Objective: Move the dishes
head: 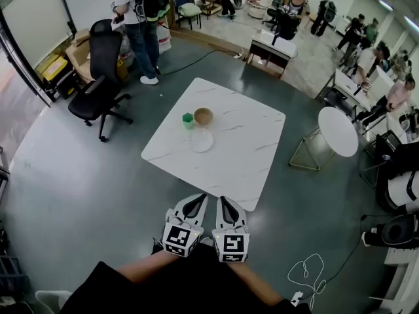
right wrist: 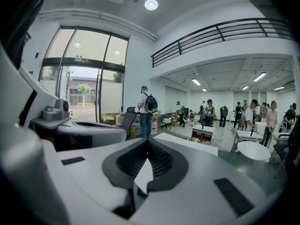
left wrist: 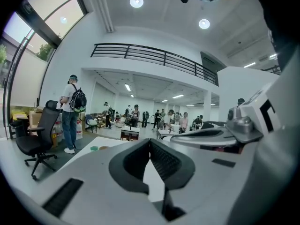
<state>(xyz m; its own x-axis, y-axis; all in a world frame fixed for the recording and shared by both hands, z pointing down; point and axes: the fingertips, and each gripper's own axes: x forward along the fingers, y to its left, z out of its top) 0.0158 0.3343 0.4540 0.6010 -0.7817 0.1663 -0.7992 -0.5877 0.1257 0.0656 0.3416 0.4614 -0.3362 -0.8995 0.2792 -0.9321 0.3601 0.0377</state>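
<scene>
Your left gripper [head: 198, 200] and right gripper [head: 224, 203] sit side by side just in front of your forearms, short of the near edge of the white marble table [head: 242, 149] and well apart from the dishes. Each gripper's own view shows its jaws pressed together at the tips, with nothing between them. The dishes sit on the far left part of the table: a brown bowl [head: 203, 116], a small green cup [head: 188, 118] just beside it on its left, and a pale round plate [head: 201, 140] just on your side of the bowl. Off the table's left, a black office chair [head: 101, 77] stands on the grey floor, and a person with a backpack [head: 141, 18] stands beyond it.
</scene>
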